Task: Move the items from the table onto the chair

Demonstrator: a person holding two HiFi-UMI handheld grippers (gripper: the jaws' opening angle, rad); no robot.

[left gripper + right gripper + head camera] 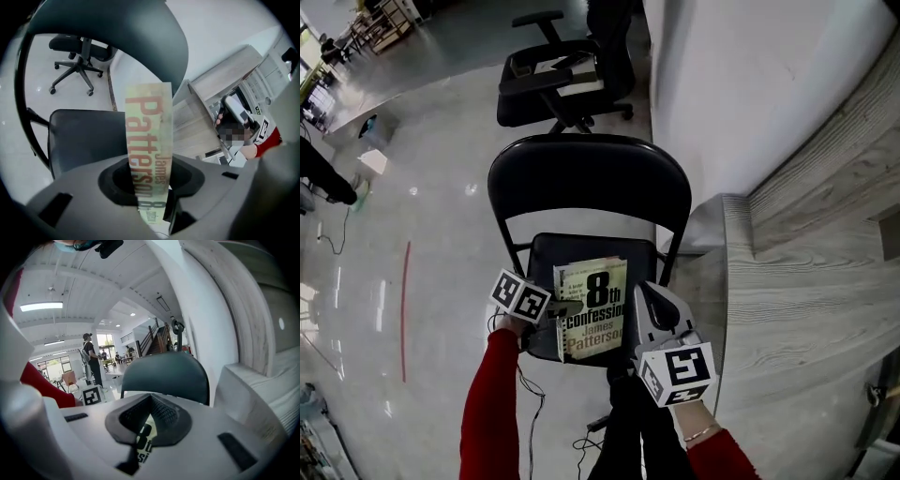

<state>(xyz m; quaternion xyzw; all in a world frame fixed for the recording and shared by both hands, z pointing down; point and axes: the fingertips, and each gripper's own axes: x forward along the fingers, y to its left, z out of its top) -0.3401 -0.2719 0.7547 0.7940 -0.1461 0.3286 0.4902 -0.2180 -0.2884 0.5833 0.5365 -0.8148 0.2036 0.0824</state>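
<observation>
Black folding chair (581, 183) stands beside grey wood-grain bench (806, 272). Paperback book (592, 305) over front of the seat, cover up; cover reads "8th confession", "James Patterson"; contact with seat not clear. Left tool (565, 307) partly open, clamped across the book at its spine side; left gripper view shows spine upright between jaws, lettered "James Patterson" with an "8" below. Right tool (645, 295) just beside book's right edge; jaws meet at their tips, gripping nothing; sliver of cover with "8" shows in the slit beneath them. Red sleeves on both arms.
</observation>
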